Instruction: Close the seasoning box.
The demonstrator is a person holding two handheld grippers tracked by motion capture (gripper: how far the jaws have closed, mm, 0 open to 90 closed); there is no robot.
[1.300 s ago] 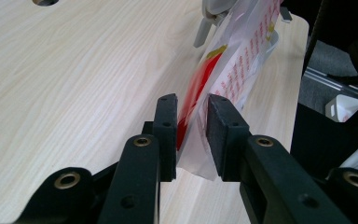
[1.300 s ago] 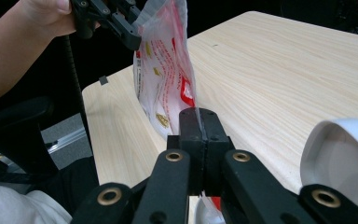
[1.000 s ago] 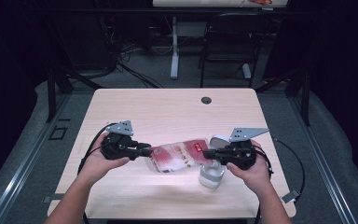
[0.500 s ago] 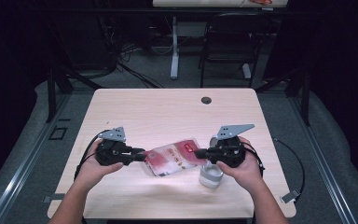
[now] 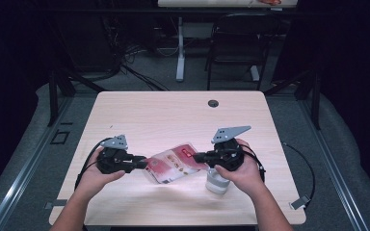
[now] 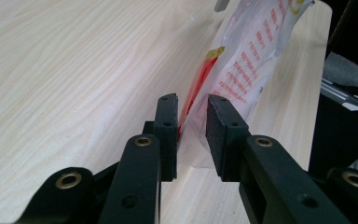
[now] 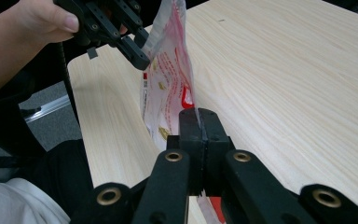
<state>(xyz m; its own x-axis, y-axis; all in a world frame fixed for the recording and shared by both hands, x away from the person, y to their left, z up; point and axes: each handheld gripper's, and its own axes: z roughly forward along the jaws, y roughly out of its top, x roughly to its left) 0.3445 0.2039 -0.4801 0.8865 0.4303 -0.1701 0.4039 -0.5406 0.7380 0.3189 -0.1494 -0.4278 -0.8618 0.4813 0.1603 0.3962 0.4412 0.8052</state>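
Observation:
A clear plastic bag [image 5: 173,163] with red print hangs just above the wooden table [image 5: 173,120], stretched between my two grippers. At its left end my left gripper [image 5: 143,164] pinches the edge; in the left gripper view the bag [image 6: 247,65] runs in between the jaws of the left gripper [image 6: 191,126], which stand narrowly apart around its thickness. My right gripper [image 5: 198,156] is shut tight on the opposite edge. In the right gripper view the right gripper [image 7: 199,122] clamps the film, and the bag [image 7: 168,79] rises toward the left gripper [image 7: 139,52].
A pale grey cylinder [image 5: 217,184] stands on the table under my right hand. A cable hole [image 5: 213,103] marks the far side of the table. A dark chair [image 5: 233,48] and a table leg [image 5: 179,48] stand beyond it.
Both hands have drawn closer together: the right gripper moved left, and the left gripper sank toward the near edge. The bag between them now bunches up more.

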